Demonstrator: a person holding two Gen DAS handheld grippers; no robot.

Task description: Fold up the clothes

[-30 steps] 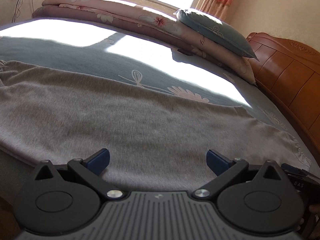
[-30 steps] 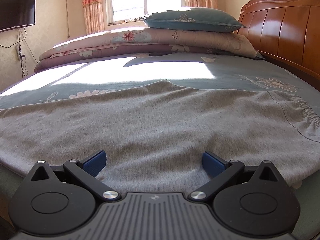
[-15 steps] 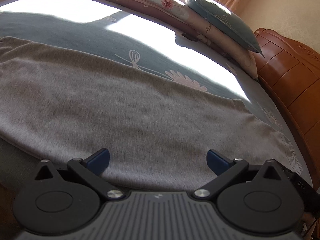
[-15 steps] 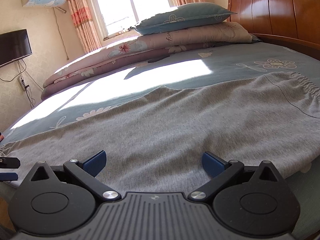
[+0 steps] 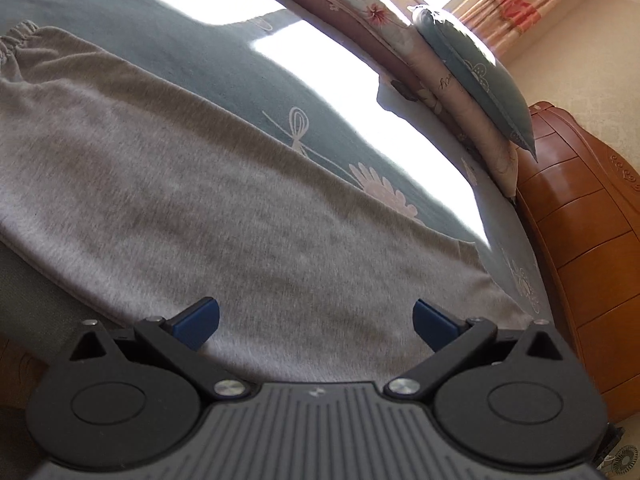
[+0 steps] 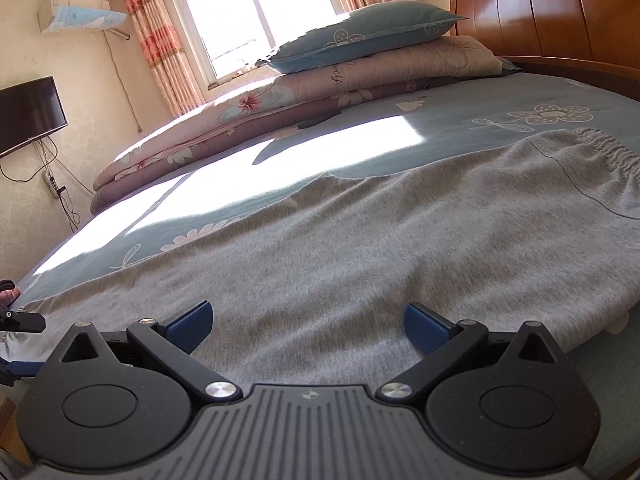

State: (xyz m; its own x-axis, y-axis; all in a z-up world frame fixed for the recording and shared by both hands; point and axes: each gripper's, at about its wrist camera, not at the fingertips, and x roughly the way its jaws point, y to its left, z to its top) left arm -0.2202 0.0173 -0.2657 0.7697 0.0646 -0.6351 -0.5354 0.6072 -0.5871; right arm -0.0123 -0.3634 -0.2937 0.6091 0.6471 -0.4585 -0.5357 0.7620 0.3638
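- Left gripper: jaws spread wide, nothing between the blue pads; hung low over the near hem of the grey trousers. Judged a pre-grasp pose, since the near edge is what a fold would lift.
- Right gripper: likewise released, pads well apart, over the same garment nearer its waist end. Count: two grippers, both empty.
- Garment: one pair of grey trousers, lying flat lengthwise along the near side of the bed, near edge at the mattress edge. Elastic waistband at the headboard end; a gathered cuff at the other end. No fold made yet, by my reading.
- Laid flat and smooth, presumably so both ends can be taken at once.
- Further back: teal floral sheet, strong sun patch across it.
- Far side: folded quilts, two layers visible, stacked clear of the work area; one teal pillow on top.
- Beyond: wooden headboard, one window, one wall television, one air conditioner.
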